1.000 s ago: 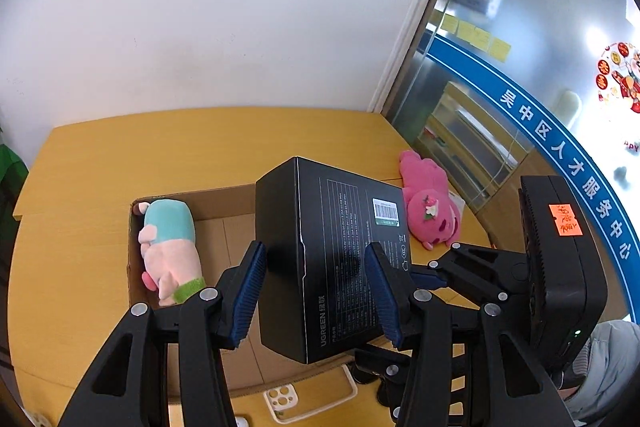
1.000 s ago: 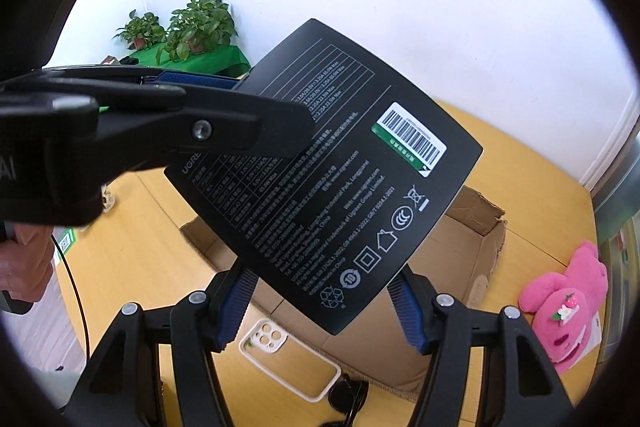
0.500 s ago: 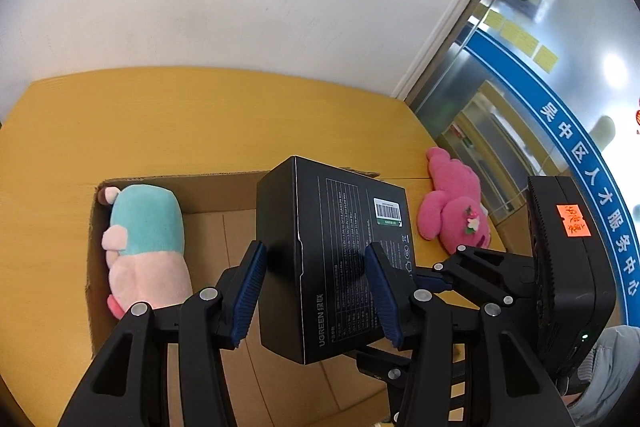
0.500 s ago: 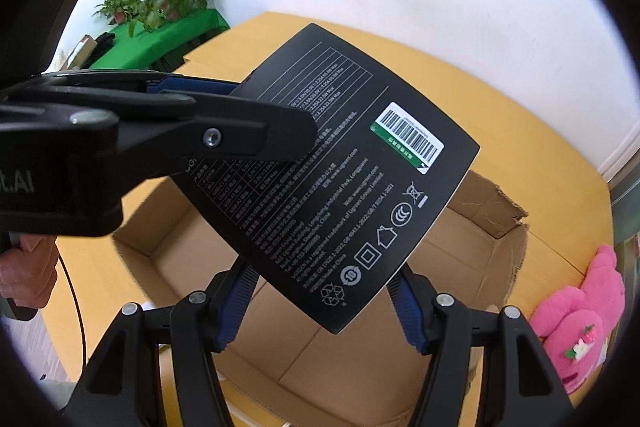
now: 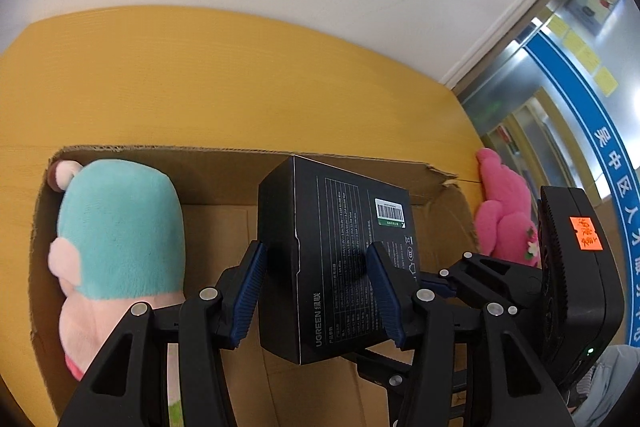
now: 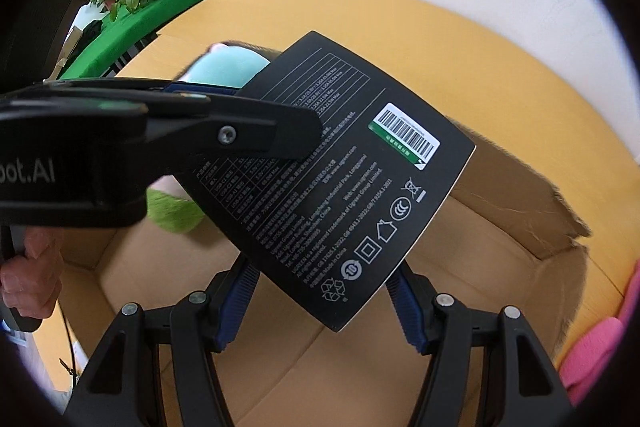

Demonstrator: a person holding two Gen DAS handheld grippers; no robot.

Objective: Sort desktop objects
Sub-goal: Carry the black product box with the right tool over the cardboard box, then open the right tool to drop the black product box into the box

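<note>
Risk was judged in uneven release: the black UGREEN box (image 5: 336, 259), clenched by the left claw (image 5: 316, 291) and right claw (image 6: 320, 303), could be tipped onto the teal plush toy (image 5: 120, 223) in the cardboard box (image 5: 240, 167).

Plush toy (image 5: 120, 227) in carton (image 5: 224, 163), doll (image 5: 505, 211) seemingly beside it

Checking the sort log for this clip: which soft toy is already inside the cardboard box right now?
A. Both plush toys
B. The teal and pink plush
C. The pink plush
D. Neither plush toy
B: the teal and pink plush lies inside the cardboard box against its left wall, while the pink plush sits on the table outside the box's right wall.
</note>
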